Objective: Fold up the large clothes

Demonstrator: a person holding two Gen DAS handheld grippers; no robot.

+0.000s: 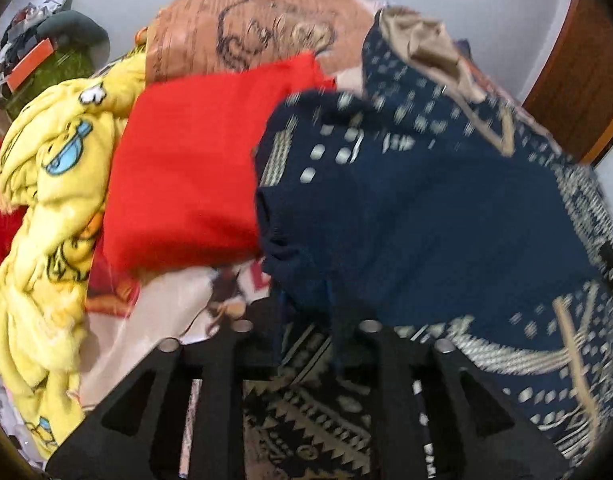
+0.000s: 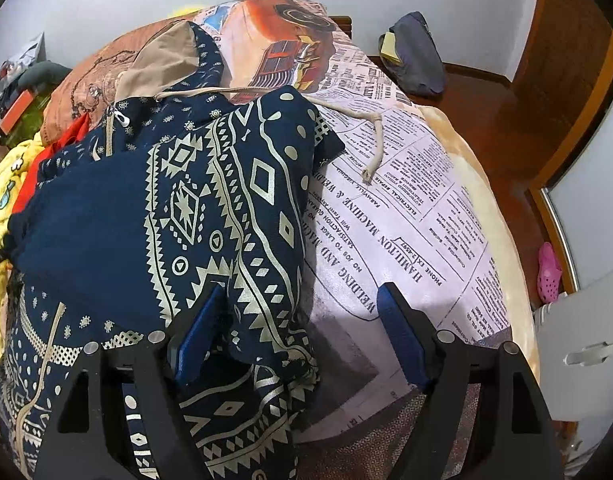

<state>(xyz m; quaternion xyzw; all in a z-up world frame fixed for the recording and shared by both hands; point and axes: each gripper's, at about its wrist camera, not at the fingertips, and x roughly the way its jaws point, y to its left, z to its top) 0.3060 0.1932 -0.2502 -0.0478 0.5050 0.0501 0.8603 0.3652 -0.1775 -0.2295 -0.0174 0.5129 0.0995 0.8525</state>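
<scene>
A navy hoodie with cream tribal print (image 2: 178,216) lies bunched on the bed, its tan-lined hood (image 2: 162,60) at the back and a cream drawstring (image 2: 370,140) trailing right. In the left wrist view the hoodie (image 1: 426,220) is blurred and a dark fold of it hangs between the fingers of my left gripper (image 1: 306,332), which looks shut on it. My right gripper (image 2: 302,308) is open, its blue left pad (image 2: 198,332) against the hoodie's patterned edge and its right finger over the bedsheet.
A newspaper-print bedsheet (image 2: 406,220) covers the bed. A folded red garment (image 1: 186,176) and a yellow cartoon blanket (image 1: 46,220) lie left. An orange-brown pillow (image 1: 258,28) is at the back. A wooden headboard shelf holds a dark pouch (image 2: 418,56). A pink shoe (image 2: 548,268) is on the floor.
</scene>
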